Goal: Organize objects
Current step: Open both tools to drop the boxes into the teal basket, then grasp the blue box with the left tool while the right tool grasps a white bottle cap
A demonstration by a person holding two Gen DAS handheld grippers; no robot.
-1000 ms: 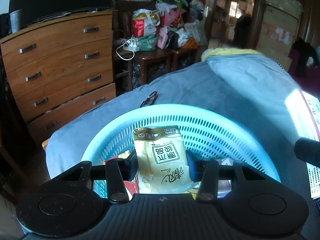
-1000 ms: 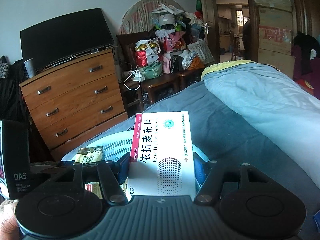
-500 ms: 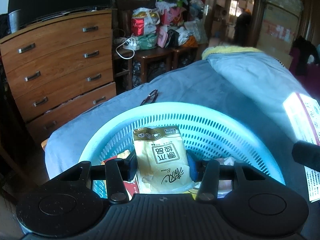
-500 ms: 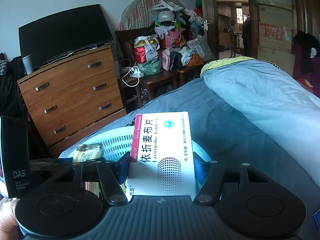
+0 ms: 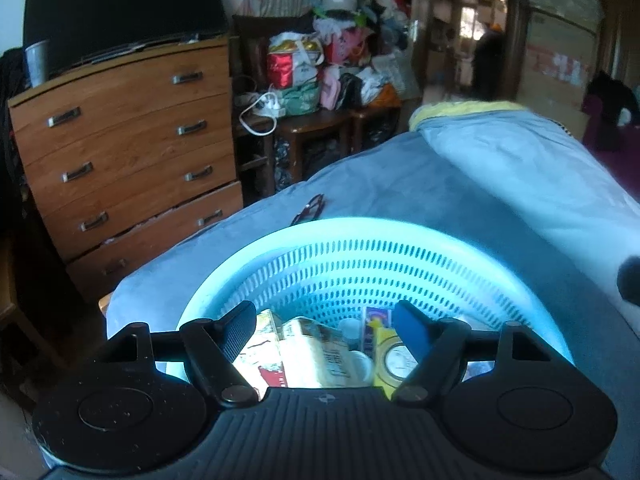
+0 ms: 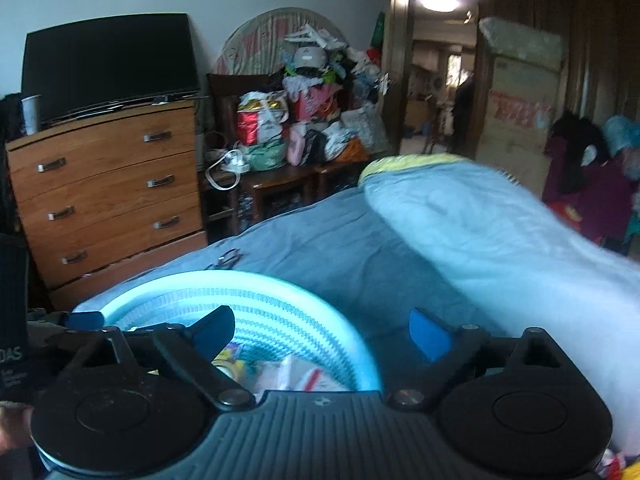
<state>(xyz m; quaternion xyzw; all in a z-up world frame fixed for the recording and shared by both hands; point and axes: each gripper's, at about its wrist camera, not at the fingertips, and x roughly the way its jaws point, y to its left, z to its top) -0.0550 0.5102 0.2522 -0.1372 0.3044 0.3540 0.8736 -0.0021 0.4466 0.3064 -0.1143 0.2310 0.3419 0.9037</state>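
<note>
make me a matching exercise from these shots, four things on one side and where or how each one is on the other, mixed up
Things:
1. left gripper
2. basket
3. glasses
4. TV

Places or states:
a. on top of the wooden dresser
b. lying on the blue bedcover, just beyond the basket's far rim
c. open and empty, above the packets
d. light blue, slotted wall, sitting on the bed

Pairs: 1-c, 2-d, 3-b, 4-a
</note>
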